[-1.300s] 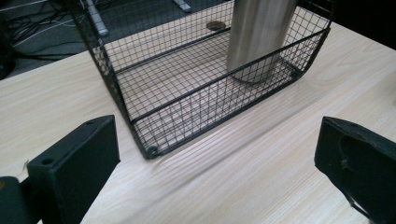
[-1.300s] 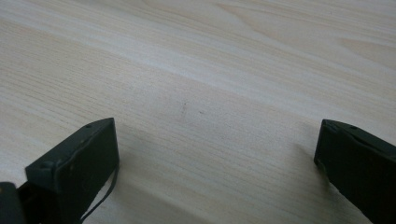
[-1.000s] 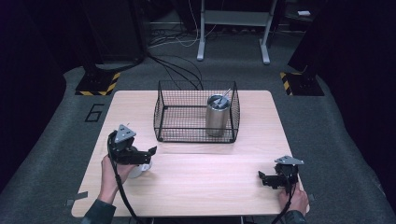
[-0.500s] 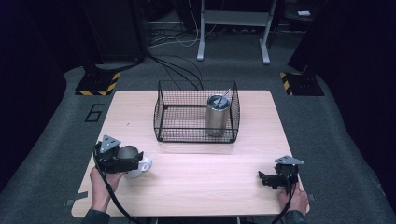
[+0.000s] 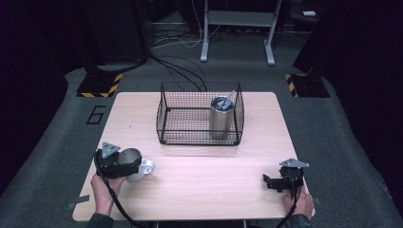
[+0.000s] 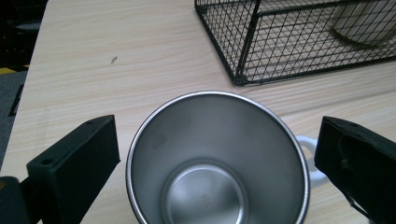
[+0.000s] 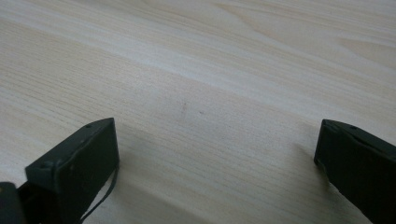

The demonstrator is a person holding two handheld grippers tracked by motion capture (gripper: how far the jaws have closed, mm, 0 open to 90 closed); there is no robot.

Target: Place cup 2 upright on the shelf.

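Mug (image 6: 217, 158) sits upright btwn our L gripper (image 6: 217, 163) jaws, spread wide, not clamped; R gripper (image 5: 285, 179) jaws apart, idle

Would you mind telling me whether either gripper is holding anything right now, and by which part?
Nothing is held. The left gripper stands open around the steel mug, jaws clear of its sides; the right gripper is open over bare table.

Table (image 5: 199, 190) lit evenly from overhead, surroundings falling into near-black. High view looking soft. Jaws casting faint shadows in right gripper view.
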